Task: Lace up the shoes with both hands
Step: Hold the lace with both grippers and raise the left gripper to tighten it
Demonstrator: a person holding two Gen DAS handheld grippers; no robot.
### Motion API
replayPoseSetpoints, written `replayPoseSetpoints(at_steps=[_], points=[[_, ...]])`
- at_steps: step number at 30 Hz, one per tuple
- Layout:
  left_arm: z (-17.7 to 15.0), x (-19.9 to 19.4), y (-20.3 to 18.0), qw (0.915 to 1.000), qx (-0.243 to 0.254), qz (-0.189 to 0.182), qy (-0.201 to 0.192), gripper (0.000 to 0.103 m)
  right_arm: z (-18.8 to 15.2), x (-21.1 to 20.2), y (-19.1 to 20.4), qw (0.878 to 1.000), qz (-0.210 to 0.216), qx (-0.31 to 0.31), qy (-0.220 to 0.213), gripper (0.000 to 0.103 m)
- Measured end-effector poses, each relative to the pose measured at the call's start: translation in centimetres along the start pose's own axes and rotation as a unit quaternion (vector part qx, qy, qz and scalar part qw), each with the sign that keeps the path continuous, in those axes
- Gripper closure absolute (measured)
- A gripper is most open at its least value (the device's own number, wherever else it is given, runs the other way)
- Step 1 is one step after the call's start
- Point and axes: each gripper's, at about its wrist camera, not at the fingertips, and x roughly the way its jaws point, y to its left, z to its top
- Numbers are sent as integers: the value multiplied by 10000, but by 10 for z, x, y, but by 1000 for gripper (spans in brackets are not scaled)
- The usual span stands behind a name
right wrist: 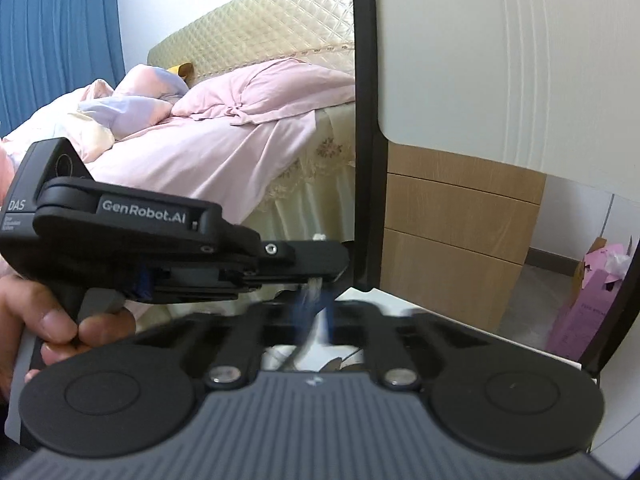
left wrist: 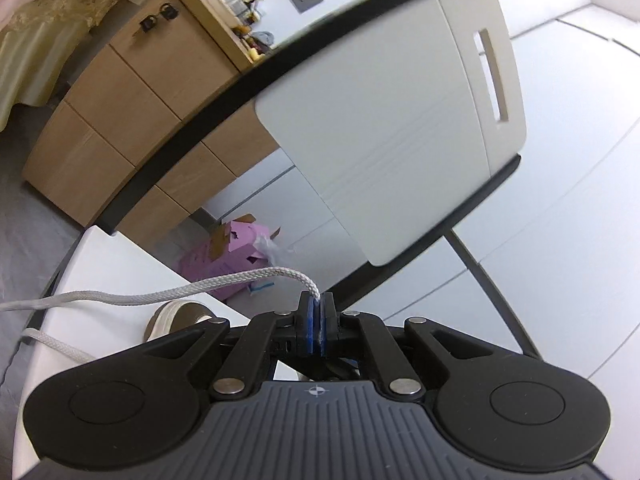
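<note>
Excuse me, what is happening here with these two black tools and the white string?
A person is lacing a shoe with a handheld gripper in each hand. The left gripper is shut on a white shoelace, which runs off to the left in a slack curve. The shoe lies just below, mostly hidden, on a white table. The right gripper is blurred; it seems shut, with something pale between its fingers. A hand holds the left gripper's handle.

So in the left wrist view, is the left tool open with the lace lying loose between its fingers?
No: the left tool is shut on the white lace, which comes out between the pressed-together blue pads.
</note>
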Motion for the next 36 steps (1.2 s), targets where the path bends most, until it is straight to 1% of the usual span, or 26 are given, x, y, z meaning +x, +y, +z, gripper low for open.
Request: replayPoseSetpoints(at_steps=[3, 5, 8, 11, 12, 14, 16, 17, 18, 19, 20, 23, 25, 28, 29, 30, 31, 32, 33, 36], points=[[7, -8, 9, 9993, -298, 10, -223, 99, 2, -6, 0, 10000, 18, -17, 57, 100], [15, -15, 14, 9983, -391, 69, -429, 99, 2, -7, 3, 9996, -36, -218, 157, 100], [27, -28, 21, 9956, -520, 159, -764, 99, -2, -10, 6, 9982, -212, -477, 297, 100], [34, -41, 28, 9917, -695, 228, -1056, 100, -11, -12, 3, 9961, -424, -568, 528, 100], [36, -45, 28, 9909, -722, 215, -1119, 100, -14, -11, 1, 9952, -493, -585, 606, 99], [37, -48, 26, 9907, -724, 116, -1150, 100, -18, -13, 0, 9955, -469, -525, 627, 99], [37, -48, 20, 9922, -564, 79, -1108, 100, -20, -15, 0, 9963, -443, -460, 574, 96], [36, -46, 17, 9931, -492, 67, -1061, 100, -21, -14, 0, 9964, -476, -447, 540, 82], [35, -45, 15, 9939, -438, 58, -1013, 100, -21, -14, 1, 9965, -498, -442, 503, 55], [35, -43, 12, 9948, -366, 58, -954, 100, -21, -16, 3, 9970, -468, -466, 402, 45], [34, -40, 8, 9956, -271, 78, -896, 100, -19, -19, 6, 9975, -412, -519, 246, 38], [27, -30, 0, 9979, -35, 27, -639, 100, -14, -28, 16, 9967, -409, -678, -181, 37], [20, -21, -7, 9992, 112, -73, -387, 100, -13, -27, 19, 9961, -431, -704, -324, 38], [9, -9, -16, 9993, 339, -175, -45, 100, -10, -19, 21, 9949, -561, -743, -376, 41], [6, -6, -18, 9990, 378, -217, 38, 100, -10, -17, 21, 9948, -574, -737, -403, 46], [3, -4, -20, 9988, 414, -259, 72, 100, -9, -16, 20, 9946, -585, -744, -433, 56], [2, -2, -22, 9986, 421, -299, 111, 100, -9, -13, 20, 9944, -599, -772, -401, 61], [2, -2, -22, 9986, 403, -311, 115, 100, -9, -11, 20, 9945, -606, -778, -363, 79], [3, -1, -21, 9989, 352, -306, 94, 100, -9, -10, 19, 9952, -577, -738, -298, 100], [8, -4, -12, 9995, 78, -277, -97, 100, -8, -11, 19, 9974, -323, -617, -181, 100]])
